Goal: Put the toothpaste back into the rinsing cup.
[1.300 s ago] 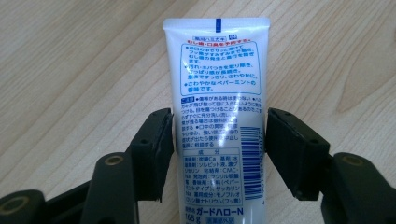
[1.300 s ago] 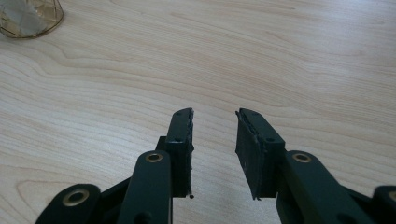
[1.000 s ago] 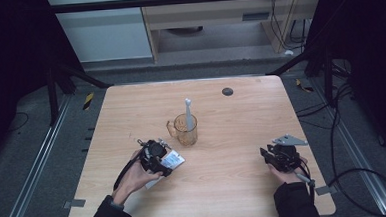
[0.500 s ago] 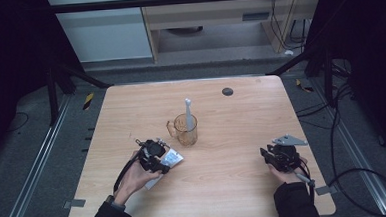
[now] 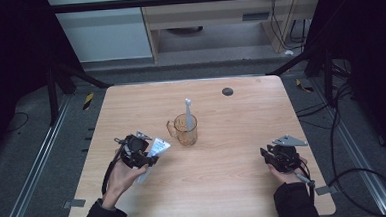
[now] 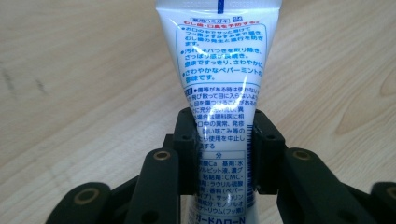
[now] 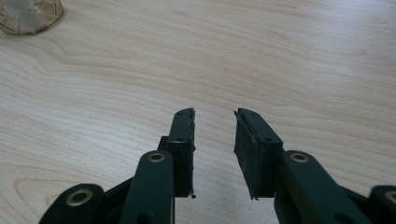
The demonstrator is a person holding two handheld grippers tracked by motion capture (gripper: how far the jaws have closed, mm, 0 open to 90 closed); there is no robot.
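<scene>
Risk: soft white plastic toothpaste tube (image 6: pixel 219 93) with blue print could buckle or slide out of the pinch, tip toward the clear amber glass mug (image 5: pixel 185 130) and knock it or the white toothbrush (image 5: pixel 188 111) standing in it.

Left gripper (image 6: pixel 223 140): jaws have just been closing, now clamped on the tube, which runs forward between them, mug just beyond.

Right gripper (image 7: pixel 214 140): parted, nothing between, wooden table (image 7: pixel 303 70) below.

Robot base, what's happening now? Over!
Left gripper just closed on tube, lifted off the table. Right gripper open, empty. Cup ahead, path clear.
</scene>
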